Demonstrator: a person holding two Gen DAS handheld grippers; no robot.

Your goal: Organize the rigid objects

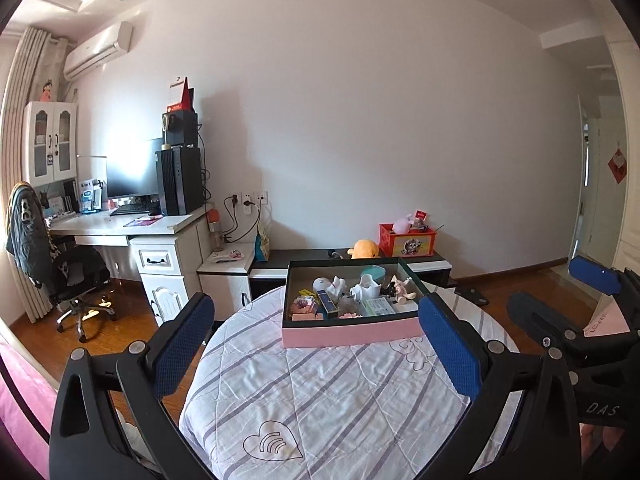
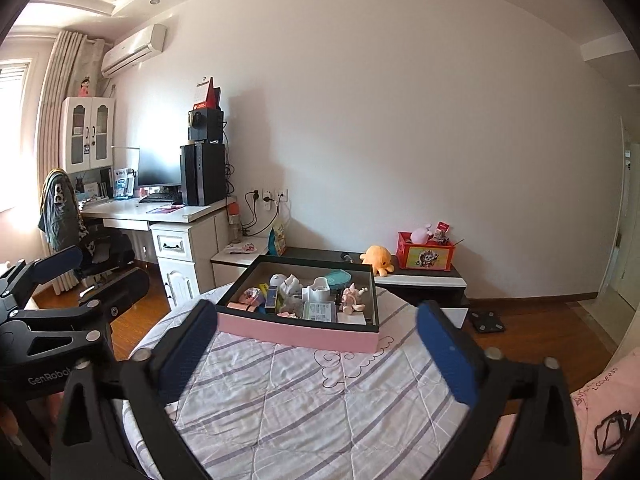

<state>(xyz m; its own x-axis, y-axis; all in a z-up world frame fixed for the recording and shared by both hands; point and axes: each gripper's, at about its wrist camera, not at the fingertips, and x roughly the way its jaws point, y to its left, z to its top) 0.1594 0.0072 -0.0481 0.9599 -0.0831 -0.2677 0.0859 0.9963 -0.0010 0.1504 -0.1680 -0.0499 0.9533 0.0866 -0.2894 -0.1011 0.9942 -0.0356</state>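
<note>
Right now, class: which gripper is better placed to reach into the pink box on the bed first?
Neither clearly. The left gripper and right gripper are both open, empty and short of the pink box. The left views it more squarely, so left, marginally.

Each hand-held gripper (image 1: pixel 316 344) has black frames, blue textured pads (image 1: pixel 182 344), silver screws.

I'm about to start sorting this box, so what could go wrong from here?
The box sits on a soft quilt, so pressing in may tip it. Its small items are crowded together, so a tool could nudge neighbours. Both tools, left and right, are open and close together; they might collide.
</note>
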